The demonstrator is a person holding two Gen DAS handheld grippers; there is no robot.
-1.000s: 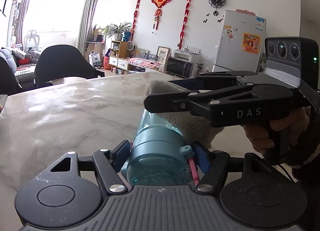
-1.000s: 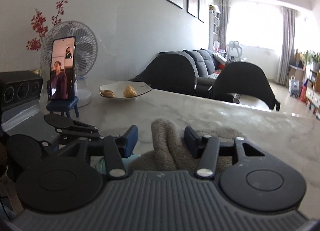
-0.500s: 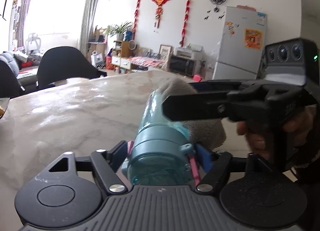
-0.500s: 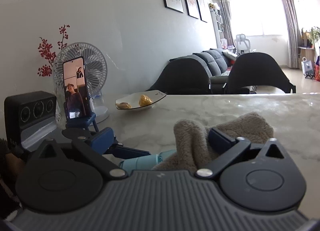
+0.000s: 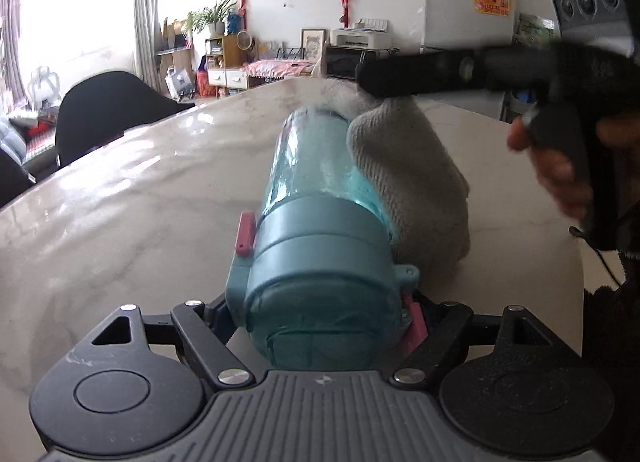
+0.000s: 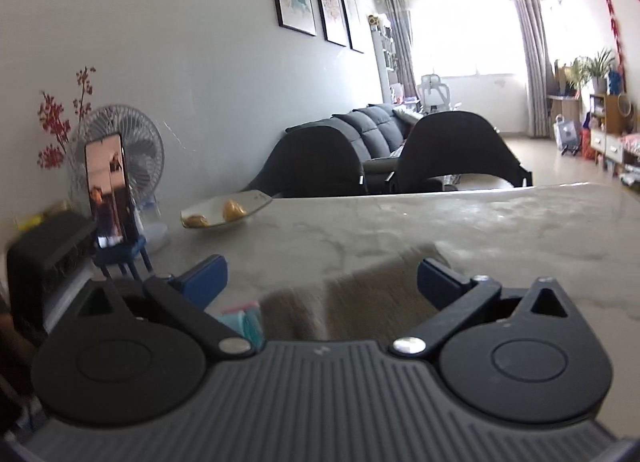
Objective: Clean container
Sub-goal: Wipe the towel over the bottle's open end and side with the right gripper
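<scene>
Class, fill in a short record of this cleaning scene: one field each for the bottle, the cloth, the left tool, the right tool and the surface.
bottle: teal bottle, lying on its side, cap end toward the left tool
cloth: beige cloth draped against the bottle's right side
left tool: left tool shut on the bottle's cap end
right tool: right tool, cloth between its fingers; grip unclear
surface: marble table

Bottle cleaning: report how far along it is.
Set up: the left gripper clamps the teal bottle by its lid end. In hand: the right gripper presses the beige cloth against the bottle's right side. Left: its left side shows no cloth; cleanliness can't be judged.
</scene>
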